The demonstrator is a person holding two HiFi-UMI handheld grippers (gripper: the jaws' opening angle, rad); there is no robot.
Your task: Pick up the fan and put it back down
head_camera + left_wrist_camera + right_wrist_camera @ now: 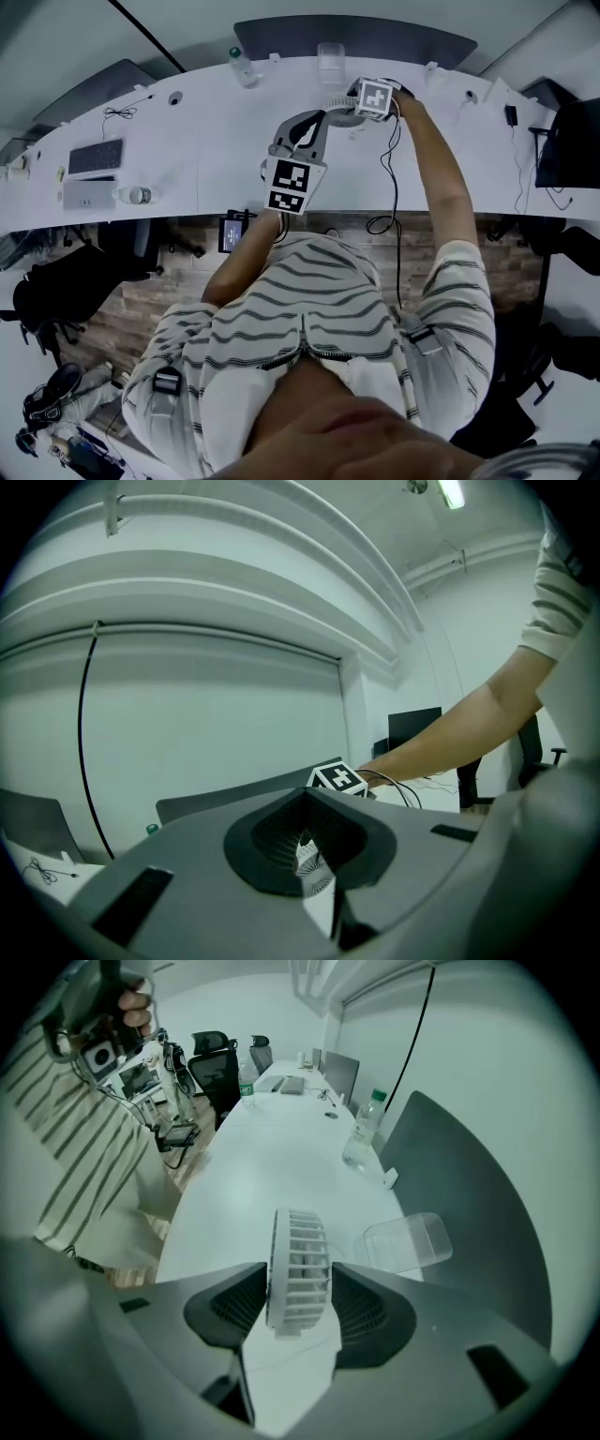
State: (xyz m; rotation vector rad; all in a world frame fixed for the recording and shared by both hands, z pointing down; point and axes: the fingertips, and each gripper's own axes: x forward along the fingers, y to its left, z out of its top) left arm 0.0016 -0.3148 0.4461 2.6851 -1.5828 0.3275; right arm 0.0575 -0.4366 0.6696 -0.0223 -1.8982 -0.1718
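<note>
Fan (298, 1269): white, on edge, far right of the surface (253, 1176).
Right gripper (300, 1283): jaws wide, straddling the fan from above, pads apparently not pressing (placed for a pickup or a release).
Left gripper (305, 841): closed, empty, held nearer; seemingly spare.

head: steeply down over desk (206, 141) | gripper views: low, sharing fan (298, 1269)
</note>
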